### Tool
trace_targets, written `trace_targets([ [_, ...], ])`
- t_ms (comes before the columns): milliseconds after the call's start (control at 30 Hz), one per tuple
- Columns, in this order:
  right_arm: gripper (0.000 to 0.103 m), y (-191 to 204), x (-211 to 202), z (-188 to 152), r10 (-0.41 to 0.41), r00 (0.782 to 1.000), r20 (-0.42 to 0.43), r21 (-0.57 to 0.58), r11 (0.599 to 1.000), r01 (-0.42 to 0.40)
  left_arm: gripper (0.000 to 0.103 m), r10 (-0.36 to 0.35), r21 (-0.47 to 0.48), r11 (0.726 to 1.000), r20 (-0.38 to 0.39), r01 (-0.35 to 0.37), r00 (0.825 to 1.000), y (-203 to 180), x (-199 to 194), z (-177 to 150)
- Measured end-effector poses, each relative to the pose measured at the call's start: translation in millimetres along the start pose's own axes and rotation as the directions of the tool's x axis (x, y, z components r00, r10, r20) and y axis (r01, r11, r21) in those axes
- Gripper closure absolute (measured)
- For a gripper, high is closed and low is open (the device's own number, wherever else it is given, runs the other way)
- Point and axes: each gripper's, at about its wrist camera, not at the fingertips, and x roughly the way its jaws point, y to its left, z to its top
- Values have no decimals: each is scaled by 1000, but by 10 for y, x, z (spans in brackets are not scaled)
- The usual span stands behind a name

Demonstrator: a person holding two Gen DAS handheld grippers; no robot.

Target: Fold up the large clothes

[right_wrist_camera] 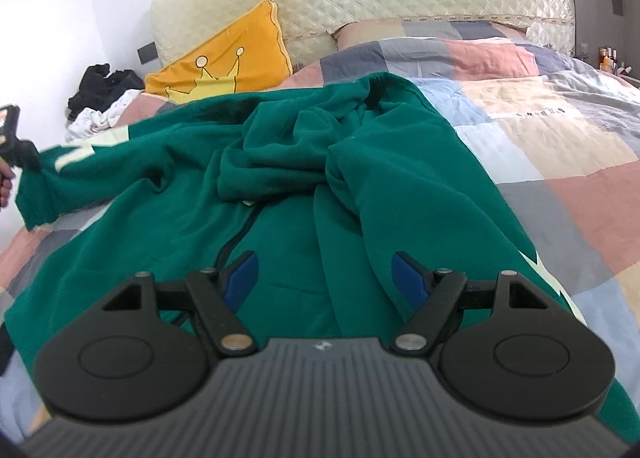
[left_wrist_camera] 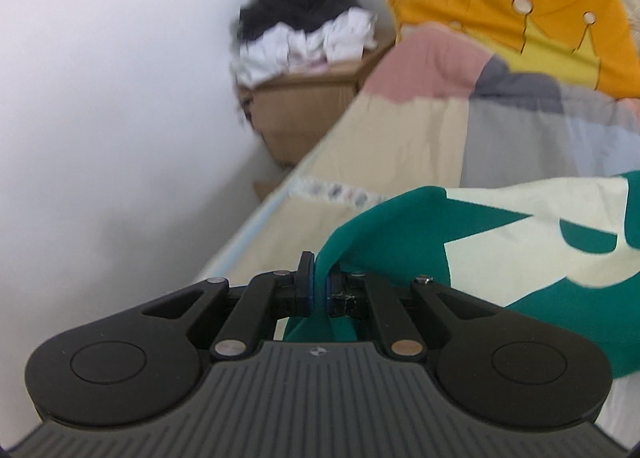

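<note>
We have the left gripper (left_wrist_camera: 319,290) clamped tight on a fold of the green hoodie (right_wrist_camera: 280,186), out at the sleeve end by the edge of the bed (right_wrist_camera: 560,138). Our right gripper (right_wrist_camera: 324,278) hangs over the hoodie's front with its jaws wide and nothing between them.

Risks from here, as we read it: the pinch is on a thin bit of cloth, so a hard pull could slip it free and drop the sleeve off the bedside. With one end held and the body unpinned, the whole garment may drag across the quilt instead of straightening. The bunched hood could get trapped inside a fold and leave a lump.

The hoodie lies face up across the patchwork quilt, zip (right_wrist_camera: 236,242) partly open, hood rumpled in a heap at the middle. It is dark green with cream patches on the sleeve. The cloth looks soft and thick, creased all over.
</note>
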Motion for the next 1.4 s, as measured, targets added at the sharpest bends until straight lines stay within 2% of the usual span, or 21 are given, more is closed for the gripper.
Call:
trace_targets([
  [133, 27, -37, 51, 12, 8, 1000, -20, 20, 1000, -8, 95, 4, -45, 999, -16, -4, 1000, -26, 108, -41],
  [200, 27, -77, 38, 30, 19, 1000, -13, 34, 999, -18, 88, -19, -71, 997, -37, 16, 999, -9, 72, -18],
  [267, 27, -114, 19, 43, 28, 1000, -12, 52, 998, -27, 64, -35, -79, 996, -53, 31, 998, 11, -46, -10],
  [300, 27, -122, 9, 46, 31, 999, -12, 57, 998, -30, 48, -50, -90, 995, -64, 44, 997, 29, -118, -8],
  [433, 27, -197, -35, 46, 61, 998, -26, 107, 993, -58, 46, -78, -87, 993, -38, 74, 996, 51, -580, -41],
  [567, 27, -287, -148, 52, 73, 997, -2, 129, 989, -72, 45, -129, -96, 987, -5, 128, 992, 27, -1111, -44],
  [700, 27, -323, -296, 54, 84, 996, 30, 116, 989, -87, 45, -177, -53, 982, 42, 179, 983, -135, -1713, -114],
  [767, 27, -330, -369, 56, 89, 995, 49, 97, 991, -93, 45, -190, -8, 982, 38, 190, 981, -275, -2004, -180],
  [933, 27, -371, -524, 26, 90, 994, 66, 61, 994, -94, 45, -280, 79, 958, 83, 274, 956, -596, -2756, -371],
  [1000, 27, -425, -569, 8, 100, 993, 60, 85, 991, -104, 45, -317, 107, 946, 94, 307, 944, -742, -3014, -469],
  [1200, 27, -504, -728, -27, 88, 993, 81, 109, 989, -97, 45, -441, 188, 889, 102, 418, 891, -1280, -3668, -882],
  [1267, 27, -533, -779, -50, 83, 993, 81, 114, 989, -92, 45, -471, 220, 869, 91, 444, 877, -1464, -3817, -1048],
  [1400, 27, -578, -870, -90, 54, 996, 64, 120, 991, -62, 45, -543, 238, 823, 62, 516, 837, -1752, -4063, -1388],
])
